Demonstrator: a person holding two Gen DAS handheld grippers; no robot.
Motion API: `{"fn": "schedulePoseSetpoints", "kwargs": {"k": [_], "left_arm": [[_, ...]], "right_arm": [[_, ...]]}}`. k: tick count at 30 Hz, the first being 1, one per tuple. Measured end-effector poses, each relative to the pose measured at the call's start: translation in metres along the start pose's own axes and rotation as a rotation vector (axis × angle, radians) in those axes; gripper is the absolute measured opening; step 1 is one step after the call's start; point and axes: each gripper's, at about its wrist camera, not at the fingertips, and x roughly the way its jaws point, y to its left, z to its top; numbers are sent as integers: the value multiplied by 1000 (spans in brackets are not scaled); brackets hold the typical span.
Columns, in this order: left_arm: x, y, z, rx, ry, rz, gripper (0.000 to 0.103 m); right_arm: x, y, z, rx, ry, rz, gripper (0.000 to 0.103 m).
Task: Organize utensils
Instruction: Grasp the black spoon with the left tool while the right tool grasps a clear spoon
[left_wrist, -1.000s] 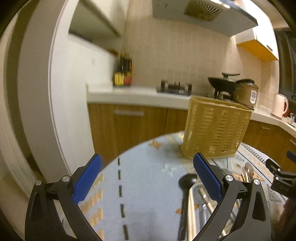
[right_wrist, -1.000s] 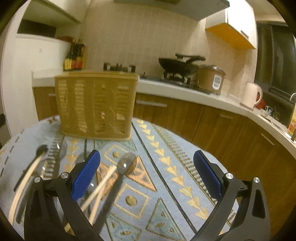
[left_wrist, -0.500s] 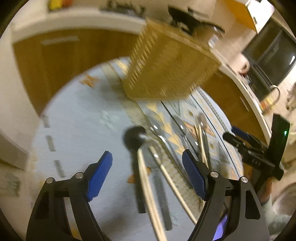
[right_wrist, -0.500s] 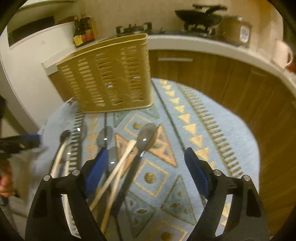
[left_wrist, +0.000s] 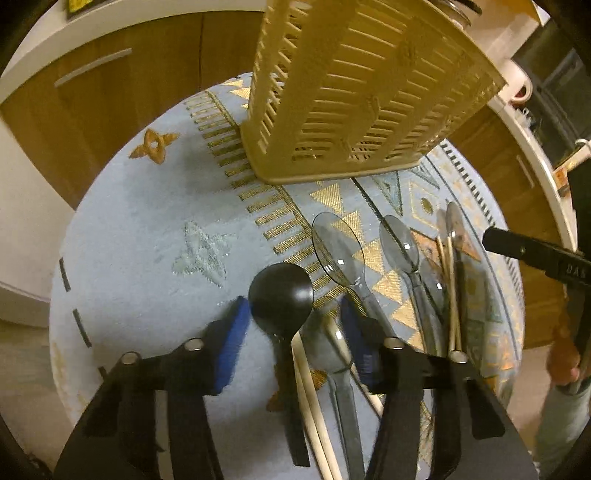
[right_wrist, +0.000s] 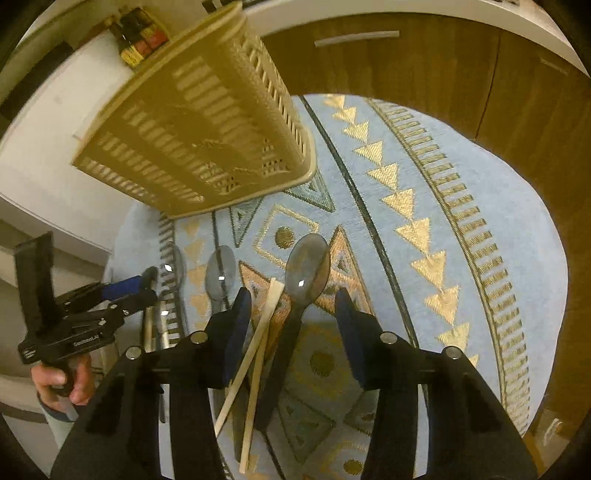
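Several utensils lie side by side on a round blue patterned table (left_wrist: 133, 236). My left gripper (left_wrist: 291, 321) is open, low over a black spoon (left_wrist: 280, 295), pale chopsticks (left_wrist: 310, 398) and a clear grey spoon (left_wrist: 338, 247), which lie between its fingers. My right gripper (right_wrist: 293, 314) is open, low over a grey spoon (right_wrist: 306, 269) and a pair of chopsticks (right_wrist: 258, 347). A tan slotted basket (left_wrist: 354, 88) stands at the far side; it also shows in the right wrist view (right_wrist: 199, 122).
More clear spoons (left_wrist: 400, 243) lie between the two grippers. Wooden cabinets (right_wrist: 406, 62) and a white counter ring the table's far side. The left gripper shows in the right wrist view (right_wrist: 122, 291) at the left, the right one in the left wrist view (left_wrist: 535, 254).
Both grippers have tilted down and dropped toward the table, from looking across the kitchen to hovering low over the utensils. Both jaws have narrowed a little but stay open.
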Motion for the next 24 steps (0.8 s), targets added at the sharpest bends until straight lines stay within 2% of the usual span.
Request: {"fn": "schedulePoseSetpoints", "kwargs": {"k": [2,5,9,13,21,24], "left_arm": [[-1,-3,3,10,0,25,33],[0,0,6,3,-4,16,33],[0,1,9,-2,-15,9,32],[-3,5,11,-5,-30,1,32],[-7,3,12,12,-61,23,28],[-9,1,13,18,-82,43,26]], "right_arm": [[8,2,4,2,29,-14,44],[16,1,11,24,29,-89,44],[24,-6,22,94,63,-78,44],[36,-2,28,102,83,-110,44],[48,30,29,-1,89,-292,44],[51,38,28,-30,92,-322,35]]}}
